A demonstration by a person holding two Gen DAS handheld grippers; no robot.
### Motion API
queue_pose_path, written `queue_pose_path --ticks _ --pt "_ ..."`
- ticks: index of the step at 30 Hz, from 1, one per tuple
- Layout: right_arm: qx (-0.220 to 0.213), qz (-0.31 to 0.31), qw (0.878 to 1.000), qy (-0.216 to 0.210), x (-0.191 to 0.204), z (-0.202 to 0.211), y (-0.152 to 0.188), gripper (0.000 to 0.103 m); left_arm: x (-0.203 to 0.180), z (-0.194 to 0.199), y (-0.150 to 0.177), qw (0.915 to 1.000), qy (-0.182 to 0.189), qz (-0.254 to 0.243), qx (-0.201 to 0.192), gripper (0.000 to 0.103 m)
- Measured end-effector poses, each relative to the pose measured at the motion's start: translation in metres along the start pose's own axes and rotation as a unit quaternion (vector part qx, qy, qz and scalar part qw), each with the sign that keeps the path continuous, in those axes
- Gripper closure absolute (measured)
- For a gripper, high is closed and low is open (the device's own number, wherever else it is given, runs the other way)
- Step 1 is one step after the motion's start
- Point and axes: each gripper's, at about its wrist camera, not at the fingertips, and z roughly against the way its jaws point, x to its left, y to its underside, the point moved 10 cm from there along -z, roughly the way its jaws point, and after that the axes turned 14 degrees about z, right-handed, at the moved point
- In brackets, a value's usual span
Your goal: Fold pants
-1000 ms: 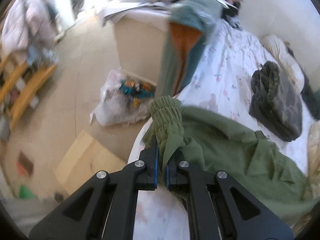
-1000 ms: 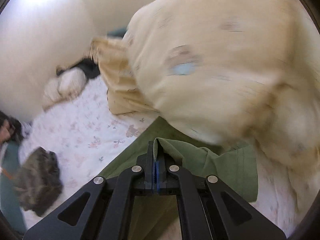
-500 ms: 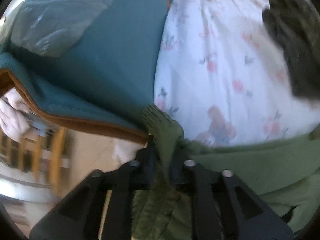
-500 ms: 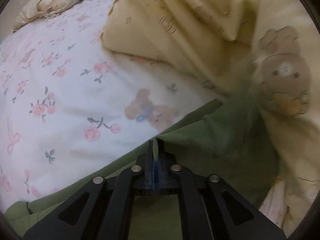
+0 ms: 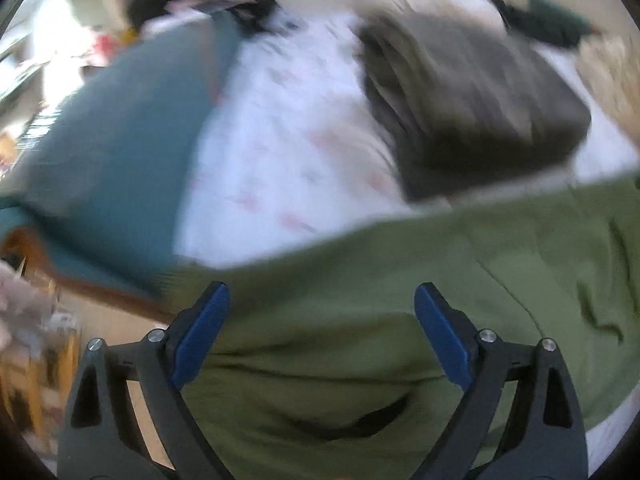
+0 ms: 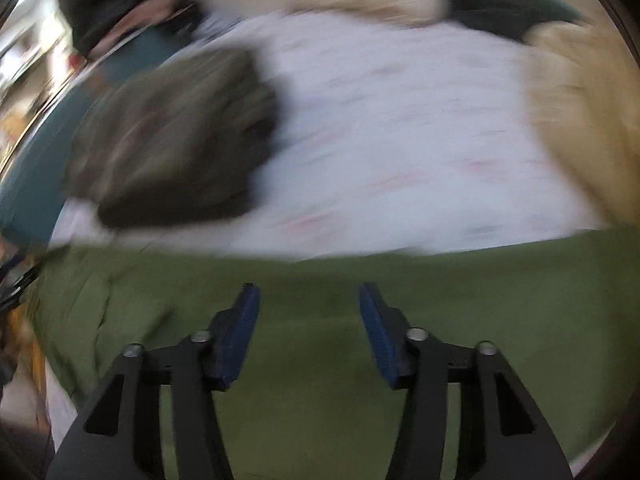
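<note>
The olive green pants [image 5: 360,320] lie spread across the near part of the flowered bed sheet [image 5: 288,152], filling the lower half of both blurred wrist views. My left gripper [image 5: 322,300] hangs just above the cloth with its jaws opening wide and nothing pinched between them. The same pants [image 6: 440,312] lie under my right gripper [image 6: 308,300], whose jaws are also opening, with only flat fabric below the blue pads [image 6: 240,332].
A folded dark grey-olive garment [image 5: 472,104] sits on the sheet [image 6: 400,128] beyond the pants, also the dark bundle [image 6: 176,136] at left. A teal blanket [image 5: 120,140] drapes the bed's left edge. A cream quilt [image 6: 584,112] lies at right; pillows at the far end.
Both grippers let go of the pants: the left released the elastic cuff, the right released the fabric edge. Both swung down over the bed, and the pants now lie flat on the sheet.
</note>
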Motion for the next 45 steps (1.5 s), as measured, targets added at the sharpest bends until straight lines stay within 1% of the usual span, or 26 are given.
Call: queue_pose_path --ticks 1,2,4,6,8,9,11,12,14,16,18,21,23,25,26,27,28,30,33,35,36,37,39,41,44,45 --pt "0.011 0.013 1.000 -0.013 0.025 -0.018 0.002 0.059 -0.009 -0.016 0.009 0.9994 -0.005 -0.012 0.032 0.011" --pt "0.021 0.020 0.999 -0.025 0.040 -0.033 0.004 0.060 -0.006 -0.040 0.019 0.9978 -0.028 -0.012 0.058 0.011" --pt "0.050 0.026 0.998 0.003 0.050 -0.068 0.017 0.060 0.003 -0.068 0.035 0.9944 -0.041 0.006 0.097 0.009" --pt "0.030 0.004 0.999 0.032 0.038 -0.081 0.018 0.063 0.008 -0.072 0.035 0.9942 -0.040 0.033 0.095 0.003" --pt "0.023 -0.022 0.999 0.030 0.034 -0.075 0.015 0.063 0.009 -0.065 0.034 0.9940 -0.039 0.038 0.095 0.005" --pt "0.020 -0.040 0.999 0.019 0.032 -0.063 0.016 0.063 0.008 -0.053 0.032 0.9956 -0.025 0.036 0.083 0.005" --pt "-0.021 -0.045 0.999 0.022 0.026 -0.033 0.013 0.059 0.004 -0.027 0.030 0.9984 0.008 0.029 0.048 0.005" --pt "-0.048 -0.056 0.996 0.051 0.005 -0.003 0.024 0.055 0.003 -0.007 0.031 0.9990 0.032 0.022 0.021 0.005" --pt "-0.067 -0.092 0.991 0.075 -0.029 0.031 0.053 0.048 0.005 0.012 0.041 0.9986 0.053 0.008 0.001 0.005" --pt "-0.072 -0.158 0.978 0.119 -0.087 0.068 0.108 0.048 0.004 0.012 0.053 0.9982 0.059 0.005 0.008 0.005" --pt "-0.076 -0.238 0.954 0.165 -0.143 0.102 0.175 0.048 0.008 0.003 0.069 0.9980 0.046 0.012 0.040 0.005" --pt "-0.097 -0.349 0.913 0.188 -0.214 0.136 0.252 0.047 0.007 -0.030 0.099 0.9949 0.006 -0.007 0.101 0.004" --pt "-0.135 -0.388 0.889 0.201 -0.244 0.159 0.281 0.047 0.006 -0.025 0.102 0.9973 0.018 -0.021 0.067 0.004" --pt "-0.161 -0.421 0.866 0.216 -0.265 0.173 0.302 0.048 0.009 -0.022 0.105 0.9972 0.022 -0.026 0.066 0.004" --pt "-0.166 -0.431 0.861 0.214 -0.269 0.173 0.306 0.050 0.010 -0.020 0.105 0.9969 0.024 -0.025 0.071 0.004" --pt "-0.171 -0.444 0.857 0.199 -0.276 0.167 0.310 0.059 0.011 -0.019 0.105 0.9967 0.023 -0.022 0.075 0.004" --pt "-0.173 -0.448 0.856 0.190 -0.283 0.162 0.311 0.065 0.013 -0.022 0.104 0.9966 0.021 -0.019 0.077 0.004" --pt "-0.189 -0.442 0.860 0.170 -0.290 0.157 0.299 0.066 0.012 -0.022 0.103 0.9966 0.009 -0.021 0.079 0.004" --pt "-0.193 -0.428 0.866 0.169 -0.294 0.148 0.289 0.067 0.012 -0.023 0.102 0.9970 0.000 -0.019 0.074 0.003" --pt "-0.169 -0.450 0.862 0.163 -0.294 0.133 0.291 0.068 0.010 -0.022 0.103 0.9974 -0.001 -0.019 0.069 0.003" --pt "-0.147 -0.457 0.862 0.163 -0.294 0.121 0.291 0.076 0.010 -0.022 0.102 0.9975 -0.001 -0.019 0.068 0.002" --pt "-0.136 -0.460 0.860 0.175 -0.298 0.117 0.294 0.081 0.004 -0.020 0.105 0.9976 -0.001 -0.019 0.067 0.001" --pt "-0.143 -0.464 0.855 0.179 -0.302 0.119 0.292 0.081 0.003 -0.019 0.107 0.9975 -0.001 -0.018 0.069 0.001" --pt "-0.144 -0.458 0.857 0.186 -0.304 0.124 0.290 0.101 0.002 -0.023 0.106 0.9974 -0.001 -0.018 0.069 0.001" --pt "-0.160 -0.438 0.861 0.206 -0.298 0.144 0.285 0.103 0.004 -0.026 0.109 0.9974 0.004 -0.019 0.069 0.001" --pt "-0.167 -0.434 0.858 0.218 -0.295 0.154 0.287 0.103 0.005 -0.024 0.108 0.9973 0.006 -0.019 0.071 0.001"
